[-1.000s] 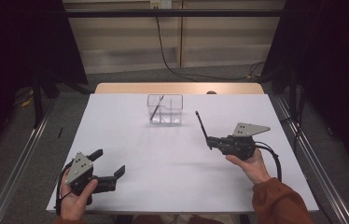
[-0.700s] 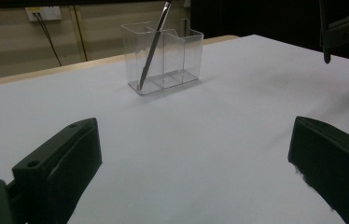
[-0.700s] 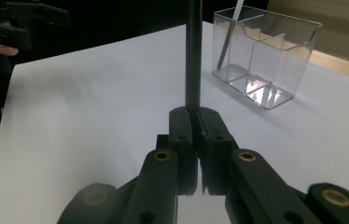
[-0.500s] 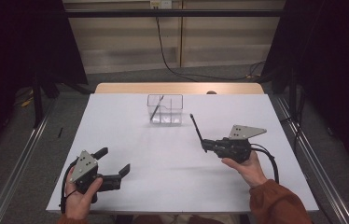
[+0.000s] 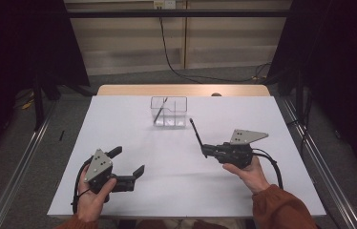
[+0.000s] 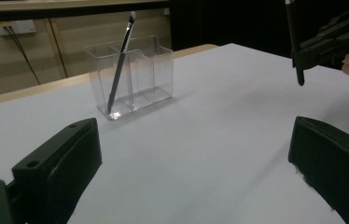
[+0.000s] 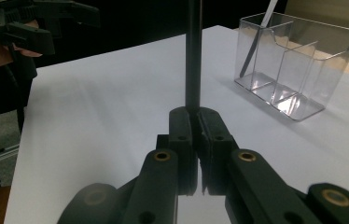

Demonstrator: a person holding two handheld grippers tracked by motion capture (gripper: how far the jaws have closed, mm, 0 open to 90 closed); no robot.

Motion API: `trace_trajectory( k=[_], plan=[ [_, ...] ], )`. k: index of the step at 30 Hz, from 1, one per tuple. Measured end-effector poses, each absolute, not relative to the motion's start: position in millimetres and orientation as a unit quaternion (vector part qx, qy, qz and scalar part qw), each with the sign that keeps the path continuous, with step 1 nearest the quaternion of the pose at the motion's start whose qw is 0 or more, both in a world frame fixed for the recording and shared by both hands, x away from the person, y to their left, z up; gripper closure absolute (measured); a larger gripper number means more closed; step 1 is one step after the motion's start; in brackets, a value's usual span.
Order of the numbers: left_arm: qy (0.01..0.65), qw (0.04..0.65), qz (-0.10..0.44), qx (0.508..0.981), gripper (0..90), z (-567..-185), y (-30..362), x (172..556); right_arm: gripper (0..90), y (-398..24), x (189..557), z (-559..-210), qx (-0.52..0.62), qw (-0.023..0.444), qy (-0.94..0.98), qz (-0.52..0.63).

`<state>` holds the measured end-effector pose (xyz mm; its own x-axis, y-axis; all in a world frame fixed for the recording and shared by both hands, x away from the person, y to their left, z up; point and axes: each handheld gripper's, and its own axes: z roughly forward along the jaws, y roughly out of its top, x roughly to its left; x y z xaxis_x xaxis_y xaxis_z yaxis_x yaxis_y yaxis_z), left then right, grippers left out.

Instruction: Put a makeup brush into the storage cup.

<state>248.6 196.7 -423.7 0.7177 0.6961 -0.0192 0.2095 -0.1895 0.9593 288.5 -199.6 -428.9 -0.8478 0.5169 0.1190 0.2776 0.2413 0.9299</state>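
Thin black stick-like tool sits clamped in the right gripper, its long axis slanting up and away from the jaws toward the clear plastic divided holder. Bare white tabletop lies between them. Left gripper, well off to the side, has jaws wide apart, holding nothing.

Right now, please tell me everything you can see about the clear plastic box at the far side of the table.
The clear plastic organiser stands upright on the white table, toward the far edge and near the middle. It looks like transparent hard plastic, rectangular, open on top, with inner walls that split it into compartments. One thin dark brush leans tilted in an end compartment, its tip rising above the rim; the other compartments look empty. No gripper touches it.
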Motion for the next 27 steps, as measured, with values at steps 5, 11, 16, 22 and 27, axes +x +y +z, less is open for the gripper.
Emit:
trace_trajectory(
  k=[5, 11, 16, 22, 27],
  plan=[
    [0.303, 0.570, 0.203, 0.736, 2.4, -420, 183, 252, 84.7, -194, 288, -430, 0.249, 0.103, 0.783, 0.561],
    [0.298, 0.579, 0.186, 0.736, 2.2, -417, 169, 257, 84.7, -188, 287, -429, 0.243, 0.099, 0.783, 0.564],
    [0.290, 0.581, 0.180, 0.739, 2.2, -413, 160, 259, 84.7, -183, 287, -428, 0.238, 0.098, 0.783, 0.567],
    [0.283, 0.587, 0.171, 0.739, 2.1, -409, 148, 263, 84.7, -174, 289, -428, 0.234, 0.093, 0.781, 0.572],
    [0.276, 0.585, 0.169, 0.744, 1.8, -406, 136, 266, 84.7, -170, 289, -429, 0.231, 0.088, 0.783, 0.571]
  ],
)
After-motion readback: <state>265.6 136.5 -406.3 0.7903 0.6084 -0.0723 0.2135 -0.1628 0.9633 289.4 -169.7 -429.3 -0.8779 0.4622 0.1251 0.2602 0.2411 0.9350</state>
